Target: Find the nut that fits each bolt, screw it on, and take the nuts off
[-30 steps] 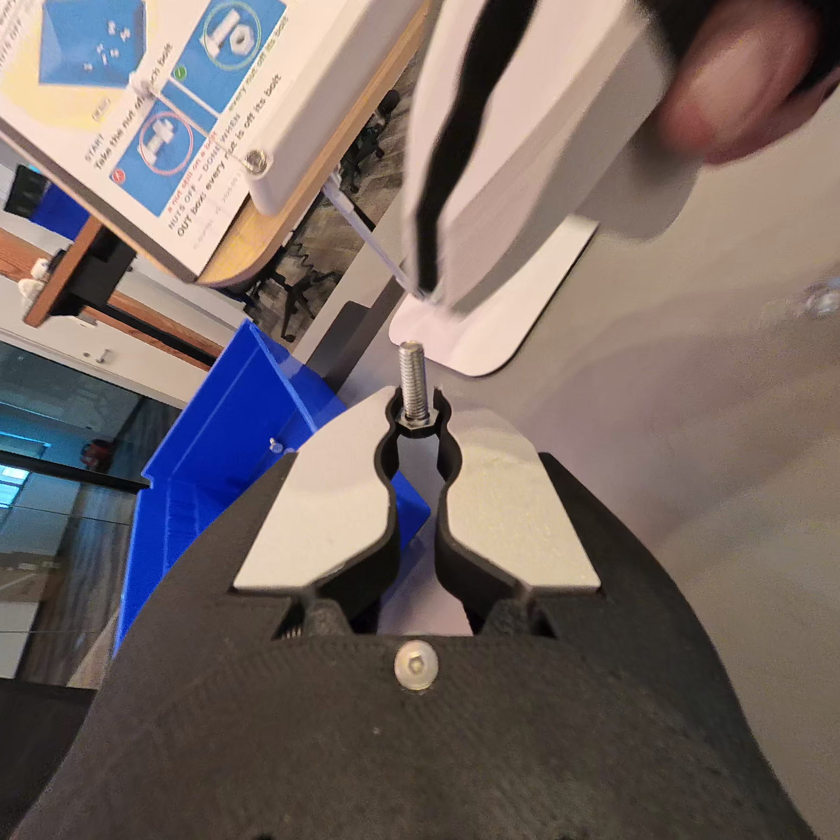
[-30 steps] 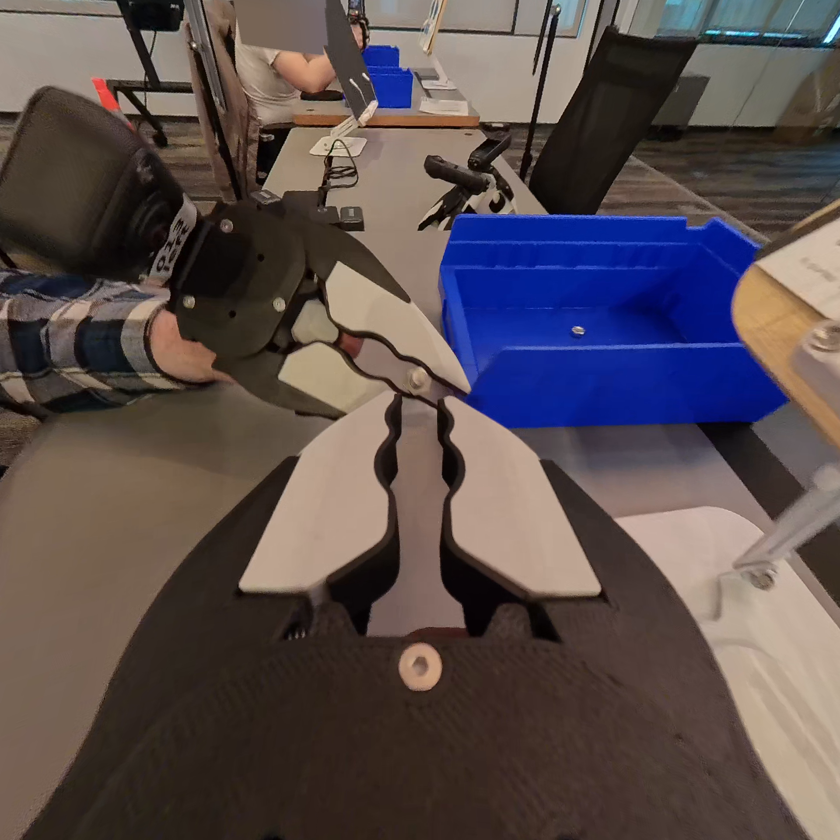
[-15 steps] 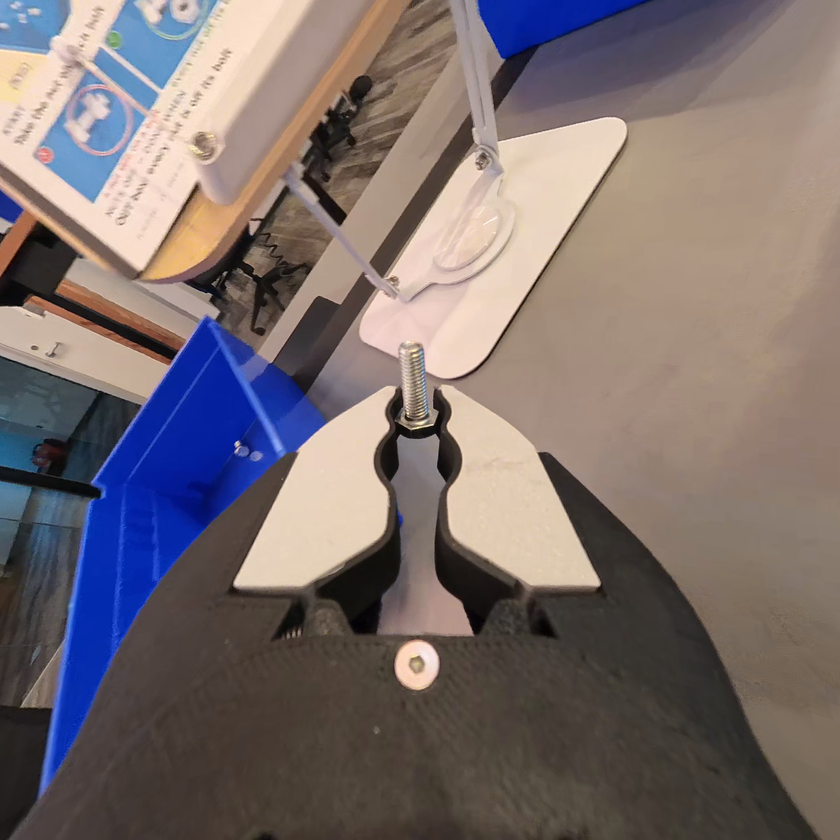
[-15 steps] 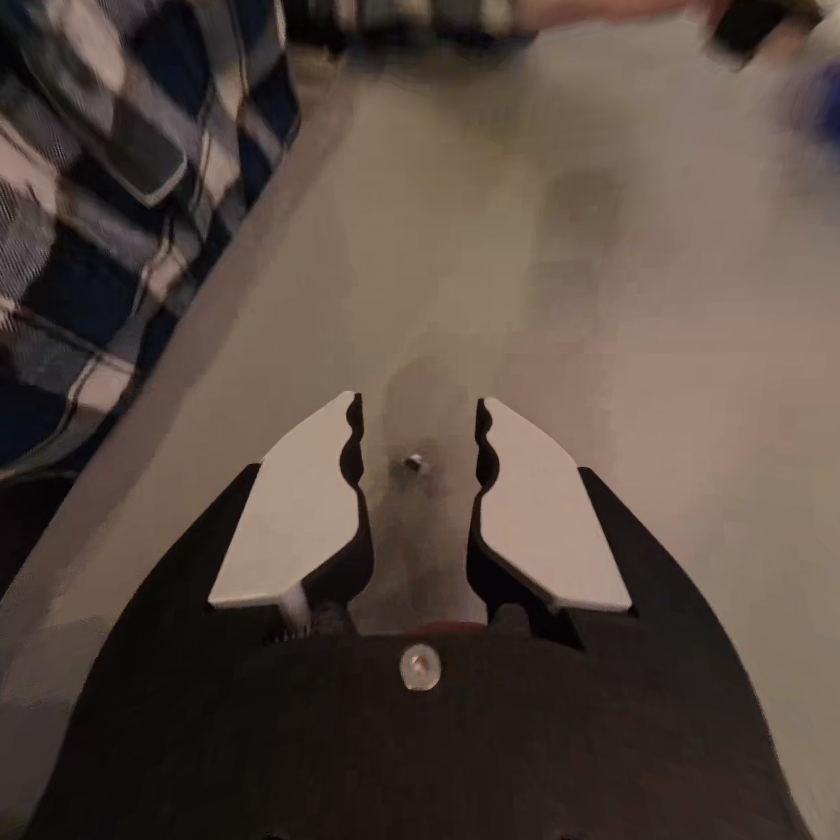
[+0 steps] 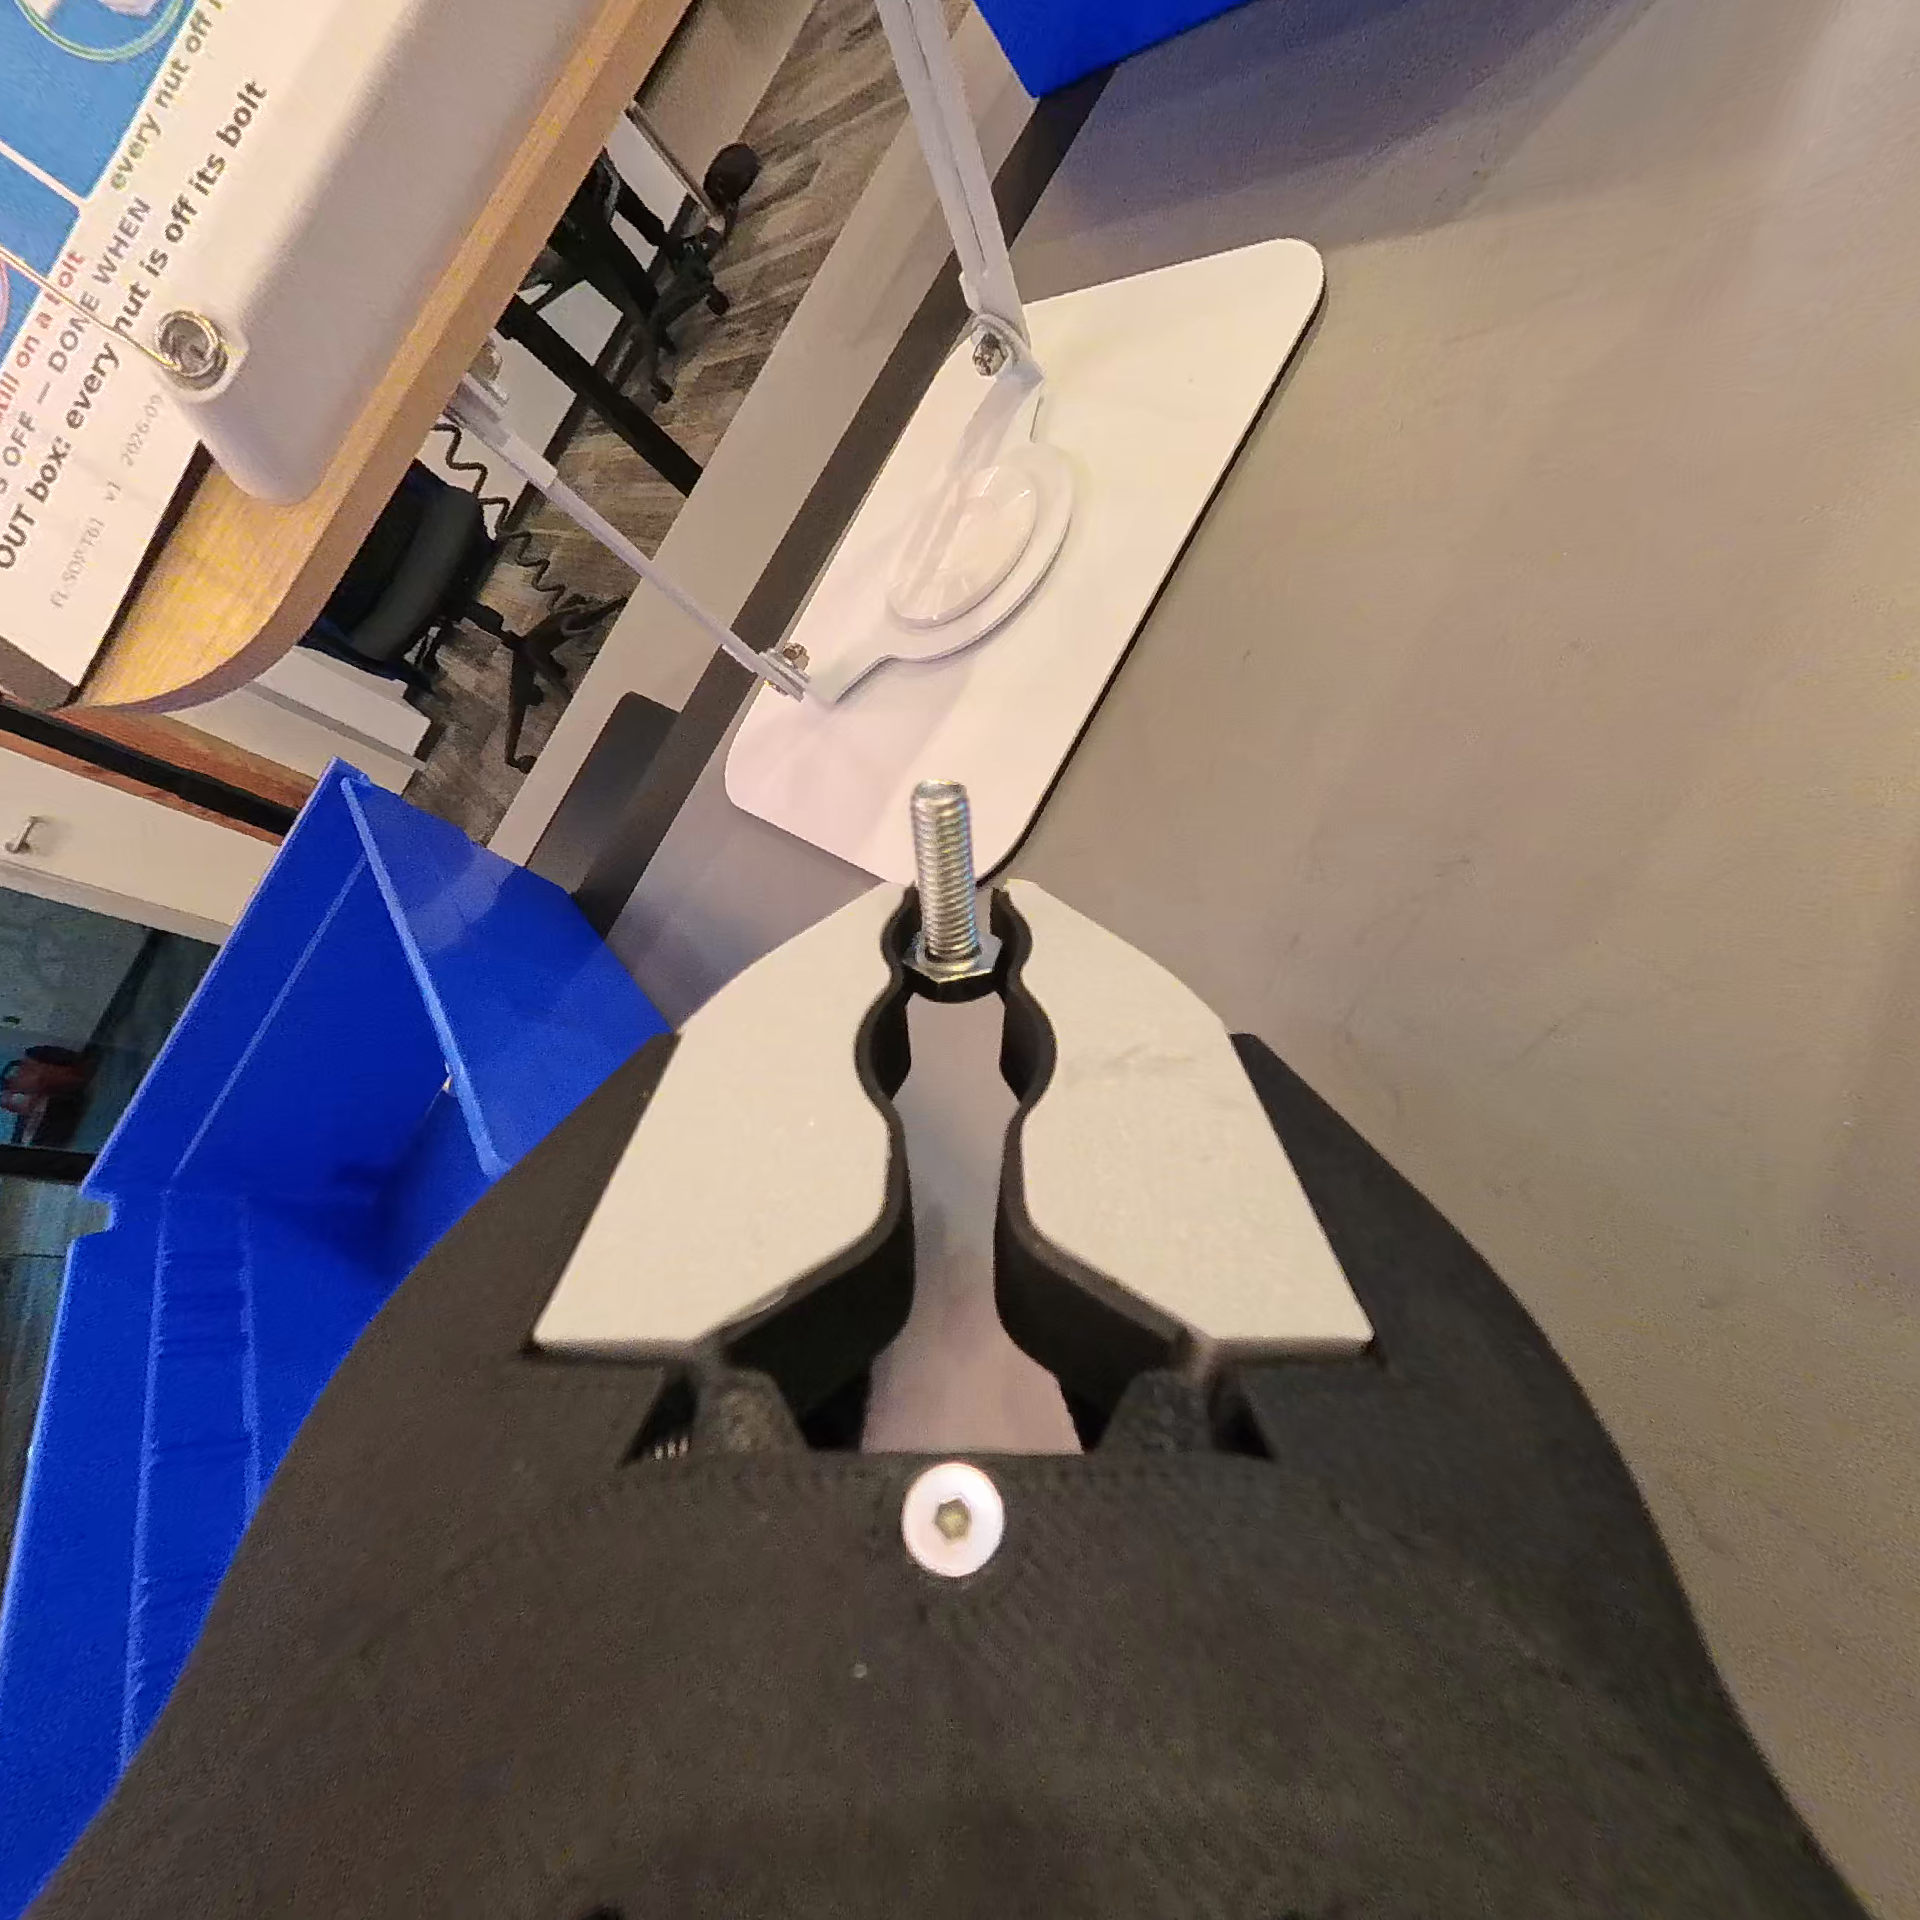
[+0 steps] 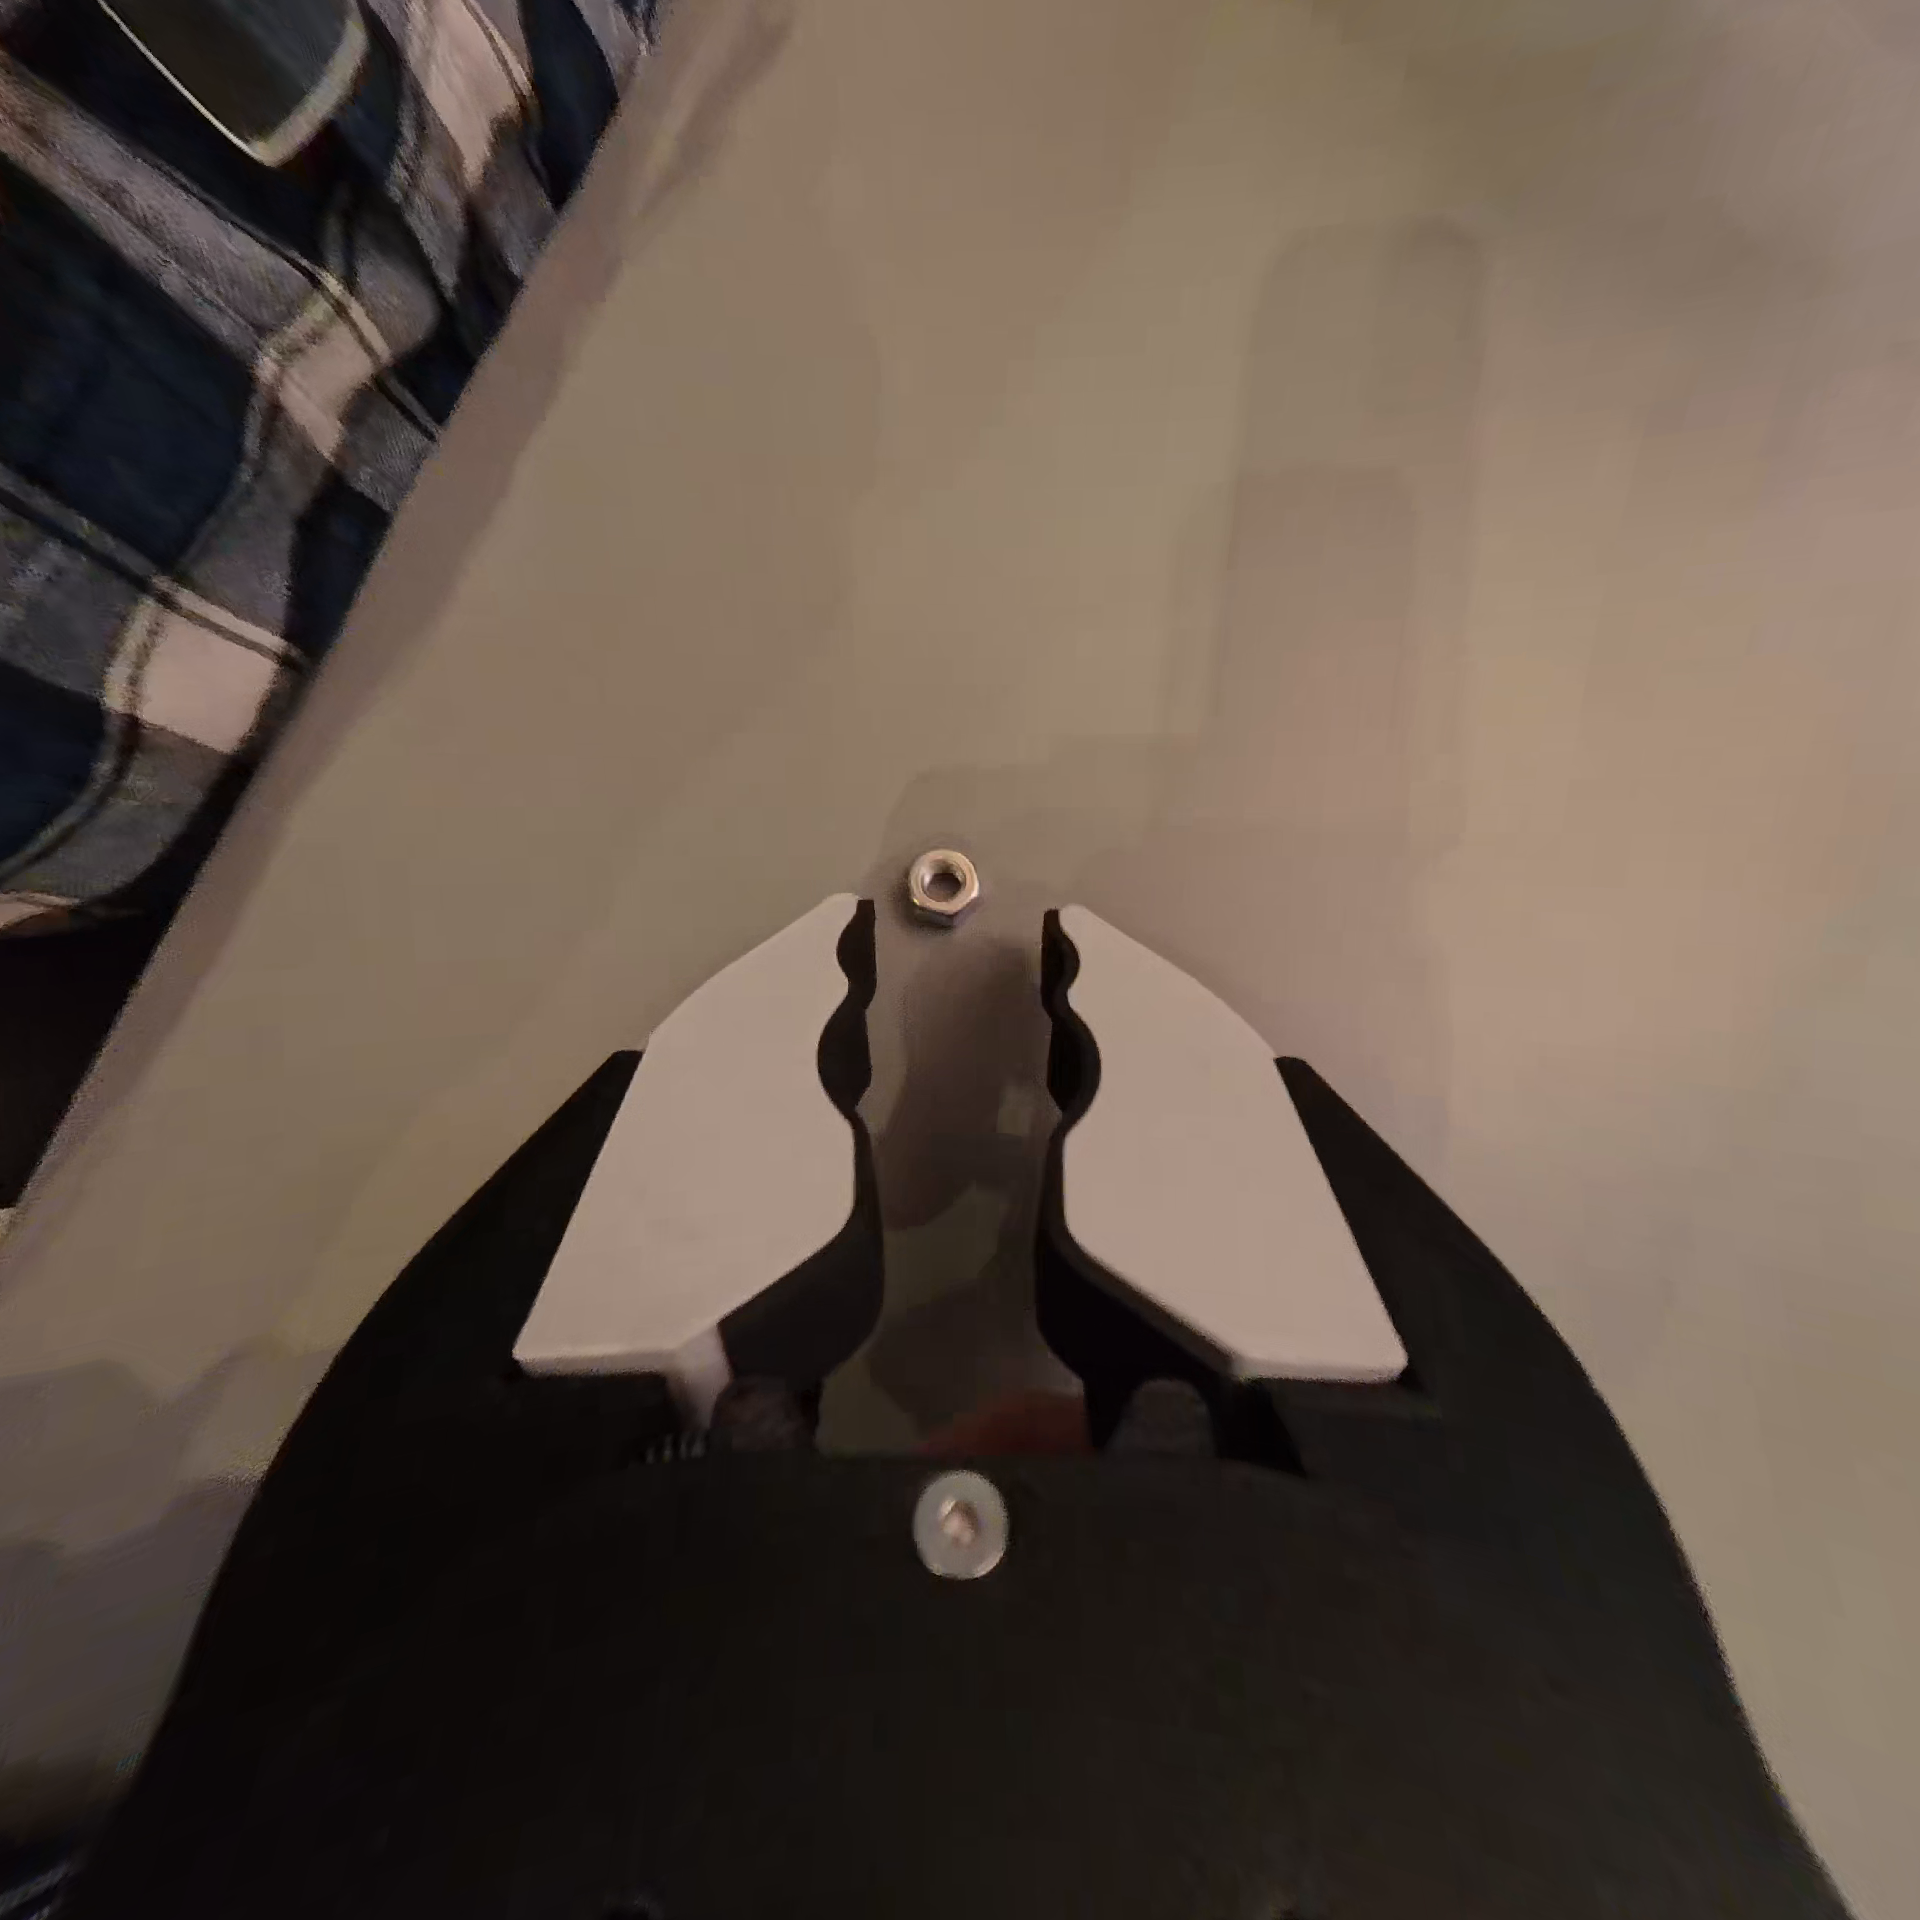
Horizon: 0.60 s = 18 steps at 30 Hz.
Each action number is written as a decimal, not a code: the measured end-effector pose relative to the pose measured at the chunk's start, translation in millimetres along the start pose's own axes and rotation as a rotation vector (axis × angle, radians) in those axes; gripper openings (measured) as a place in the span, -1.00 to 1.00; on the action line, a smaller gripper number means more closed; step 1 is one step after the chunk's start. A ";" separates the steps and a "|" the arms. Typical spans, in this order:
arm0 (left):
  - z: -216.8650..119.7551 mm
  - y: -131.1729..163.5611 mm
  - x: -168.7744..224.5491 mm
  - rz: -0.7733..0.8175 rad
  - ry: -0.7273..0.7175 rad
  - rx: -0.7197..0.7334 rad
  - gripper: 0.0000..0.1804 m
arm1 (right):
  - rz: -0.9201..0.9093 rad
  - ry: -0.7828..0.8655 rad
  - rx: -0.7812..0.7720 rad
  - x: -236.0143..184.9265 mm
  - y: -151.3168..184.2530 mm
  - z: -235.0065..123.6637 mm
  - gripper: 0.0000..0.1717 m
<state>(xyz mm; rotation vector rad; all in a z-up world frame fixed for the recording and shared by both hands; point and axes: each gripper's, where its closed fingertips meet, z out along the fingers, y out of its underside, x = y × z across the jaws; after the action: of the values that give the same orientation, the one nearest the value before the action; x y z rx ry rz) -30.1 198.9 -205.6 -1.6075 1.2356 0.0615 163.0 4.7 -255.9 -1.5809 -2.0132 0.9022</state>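
Since the earlier frame the right tongs (image 6: 951,909) have swung away from the left tongs and the blue bin and now point down at the desk (image 6: 1351,520), their fingers spread wider than before. The left tongs (image 5: 953,961) have kept their grip throughout.

Left tongs: clamped on the hexagonal head of a silver bolt (image 5: 943,883), the pads pressing on it from both sides. The threaded shank stands clear beyond the fingertips, with no nut on it.

Right tongs: apart, holding nothing. A small silver nut (image 6: 940,885) lies flat on the desk just beyond the fingertips, closer to the left finger (image 6: 727,1122), touching neither.

Taking the bolt as reference in the left view: a white base plate (image 5: 1143,499) lies on the desk directly beyond it, carrying thin metal struts (image 5: 961,177). A blue bin (image 5: 312,1039) sits to its left. A board with a printed sheet (image 5: 135,260) hangs above and left of it.

In the right view a plaid sleeve (image 6: 208,416) shows past the desk edge, well left of the nut.
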 end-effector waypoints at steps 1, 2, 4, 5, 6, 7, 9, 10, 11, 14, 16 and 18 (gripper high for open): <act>0.4 0.5 0.8 0.003 0.003 -0.002 -0.86 | -0.006 -0.001 -0.028 0.2 3.3 4.6 -0.64; 0.7 1.0 1.8 0.006 0.006 -0.004 -0.86 | -0.013 -0.006 -0.041 -0.8 4.4 8.2 -0.63; 0.8 0.8 3.0 0.009 0.010 -0.002 -0.86 | -0.012 -0.028 -0.024 -4.2 0.1 11.7 -0.64; 0.7 0.4 3.2 0.008 0.013 -0.001 -0.86 | -0.018 -0.025 -0.026 -4.0 0.0 13.4 -0.69; 0.8 0.2 3.4 0.007 0.014 0.000 -0.86 | -0.022 -0.024 -0.026 -3.8 -0.3 14.8 -0.82; 0.9 0.0 3.7 0.008 0.016 0.001 -0.86 | -0.018 -0.026 -0.024 -3.7 -0.7 15.3 -0.82; 1.7 0.6 5.0 0.008 0.023 -0.001 -0.86 | -0.017 -0.029 -0.022 -3.6 -0.9 15.5 -0.83; 2.2 0.9 6.0 0.008 0.028 -0.002 -0.86 | -0.020 -0.030 -0.022 -3.6 -1.2 15.8 -0.83; 2.5 0.7 7.3 0.009 0.034 -0.001 -0.86 | -0.026 -0.032 -0.022 -3.8 -1.6 16.2 -0.83; 0.9 -2.1 10.4 0.016 0.048 0.013 -0.86 | -0.036 -0.015 0.004 1.5 -8.5 17.6 -0.83; -3.8 -6.4 14.3 -0.019 0.076 0.045 -0.86 | -0.036 0.013 0.082 11.7 -26.7 14.8 -0.84; -10.1 -7.7 18.4 -0.058 0.107 0.069 -0.86 | -0.056 0.069 0.159 28.9 -53.1 9.0 -0.84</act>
<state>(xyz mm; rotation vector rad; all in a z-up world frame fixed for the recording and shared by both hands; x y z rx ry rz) -21.2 178.4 -206.6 -1.6026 1.2589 -0.1038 112.8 23.1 -226.2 -1.4422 -1.8792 0.9478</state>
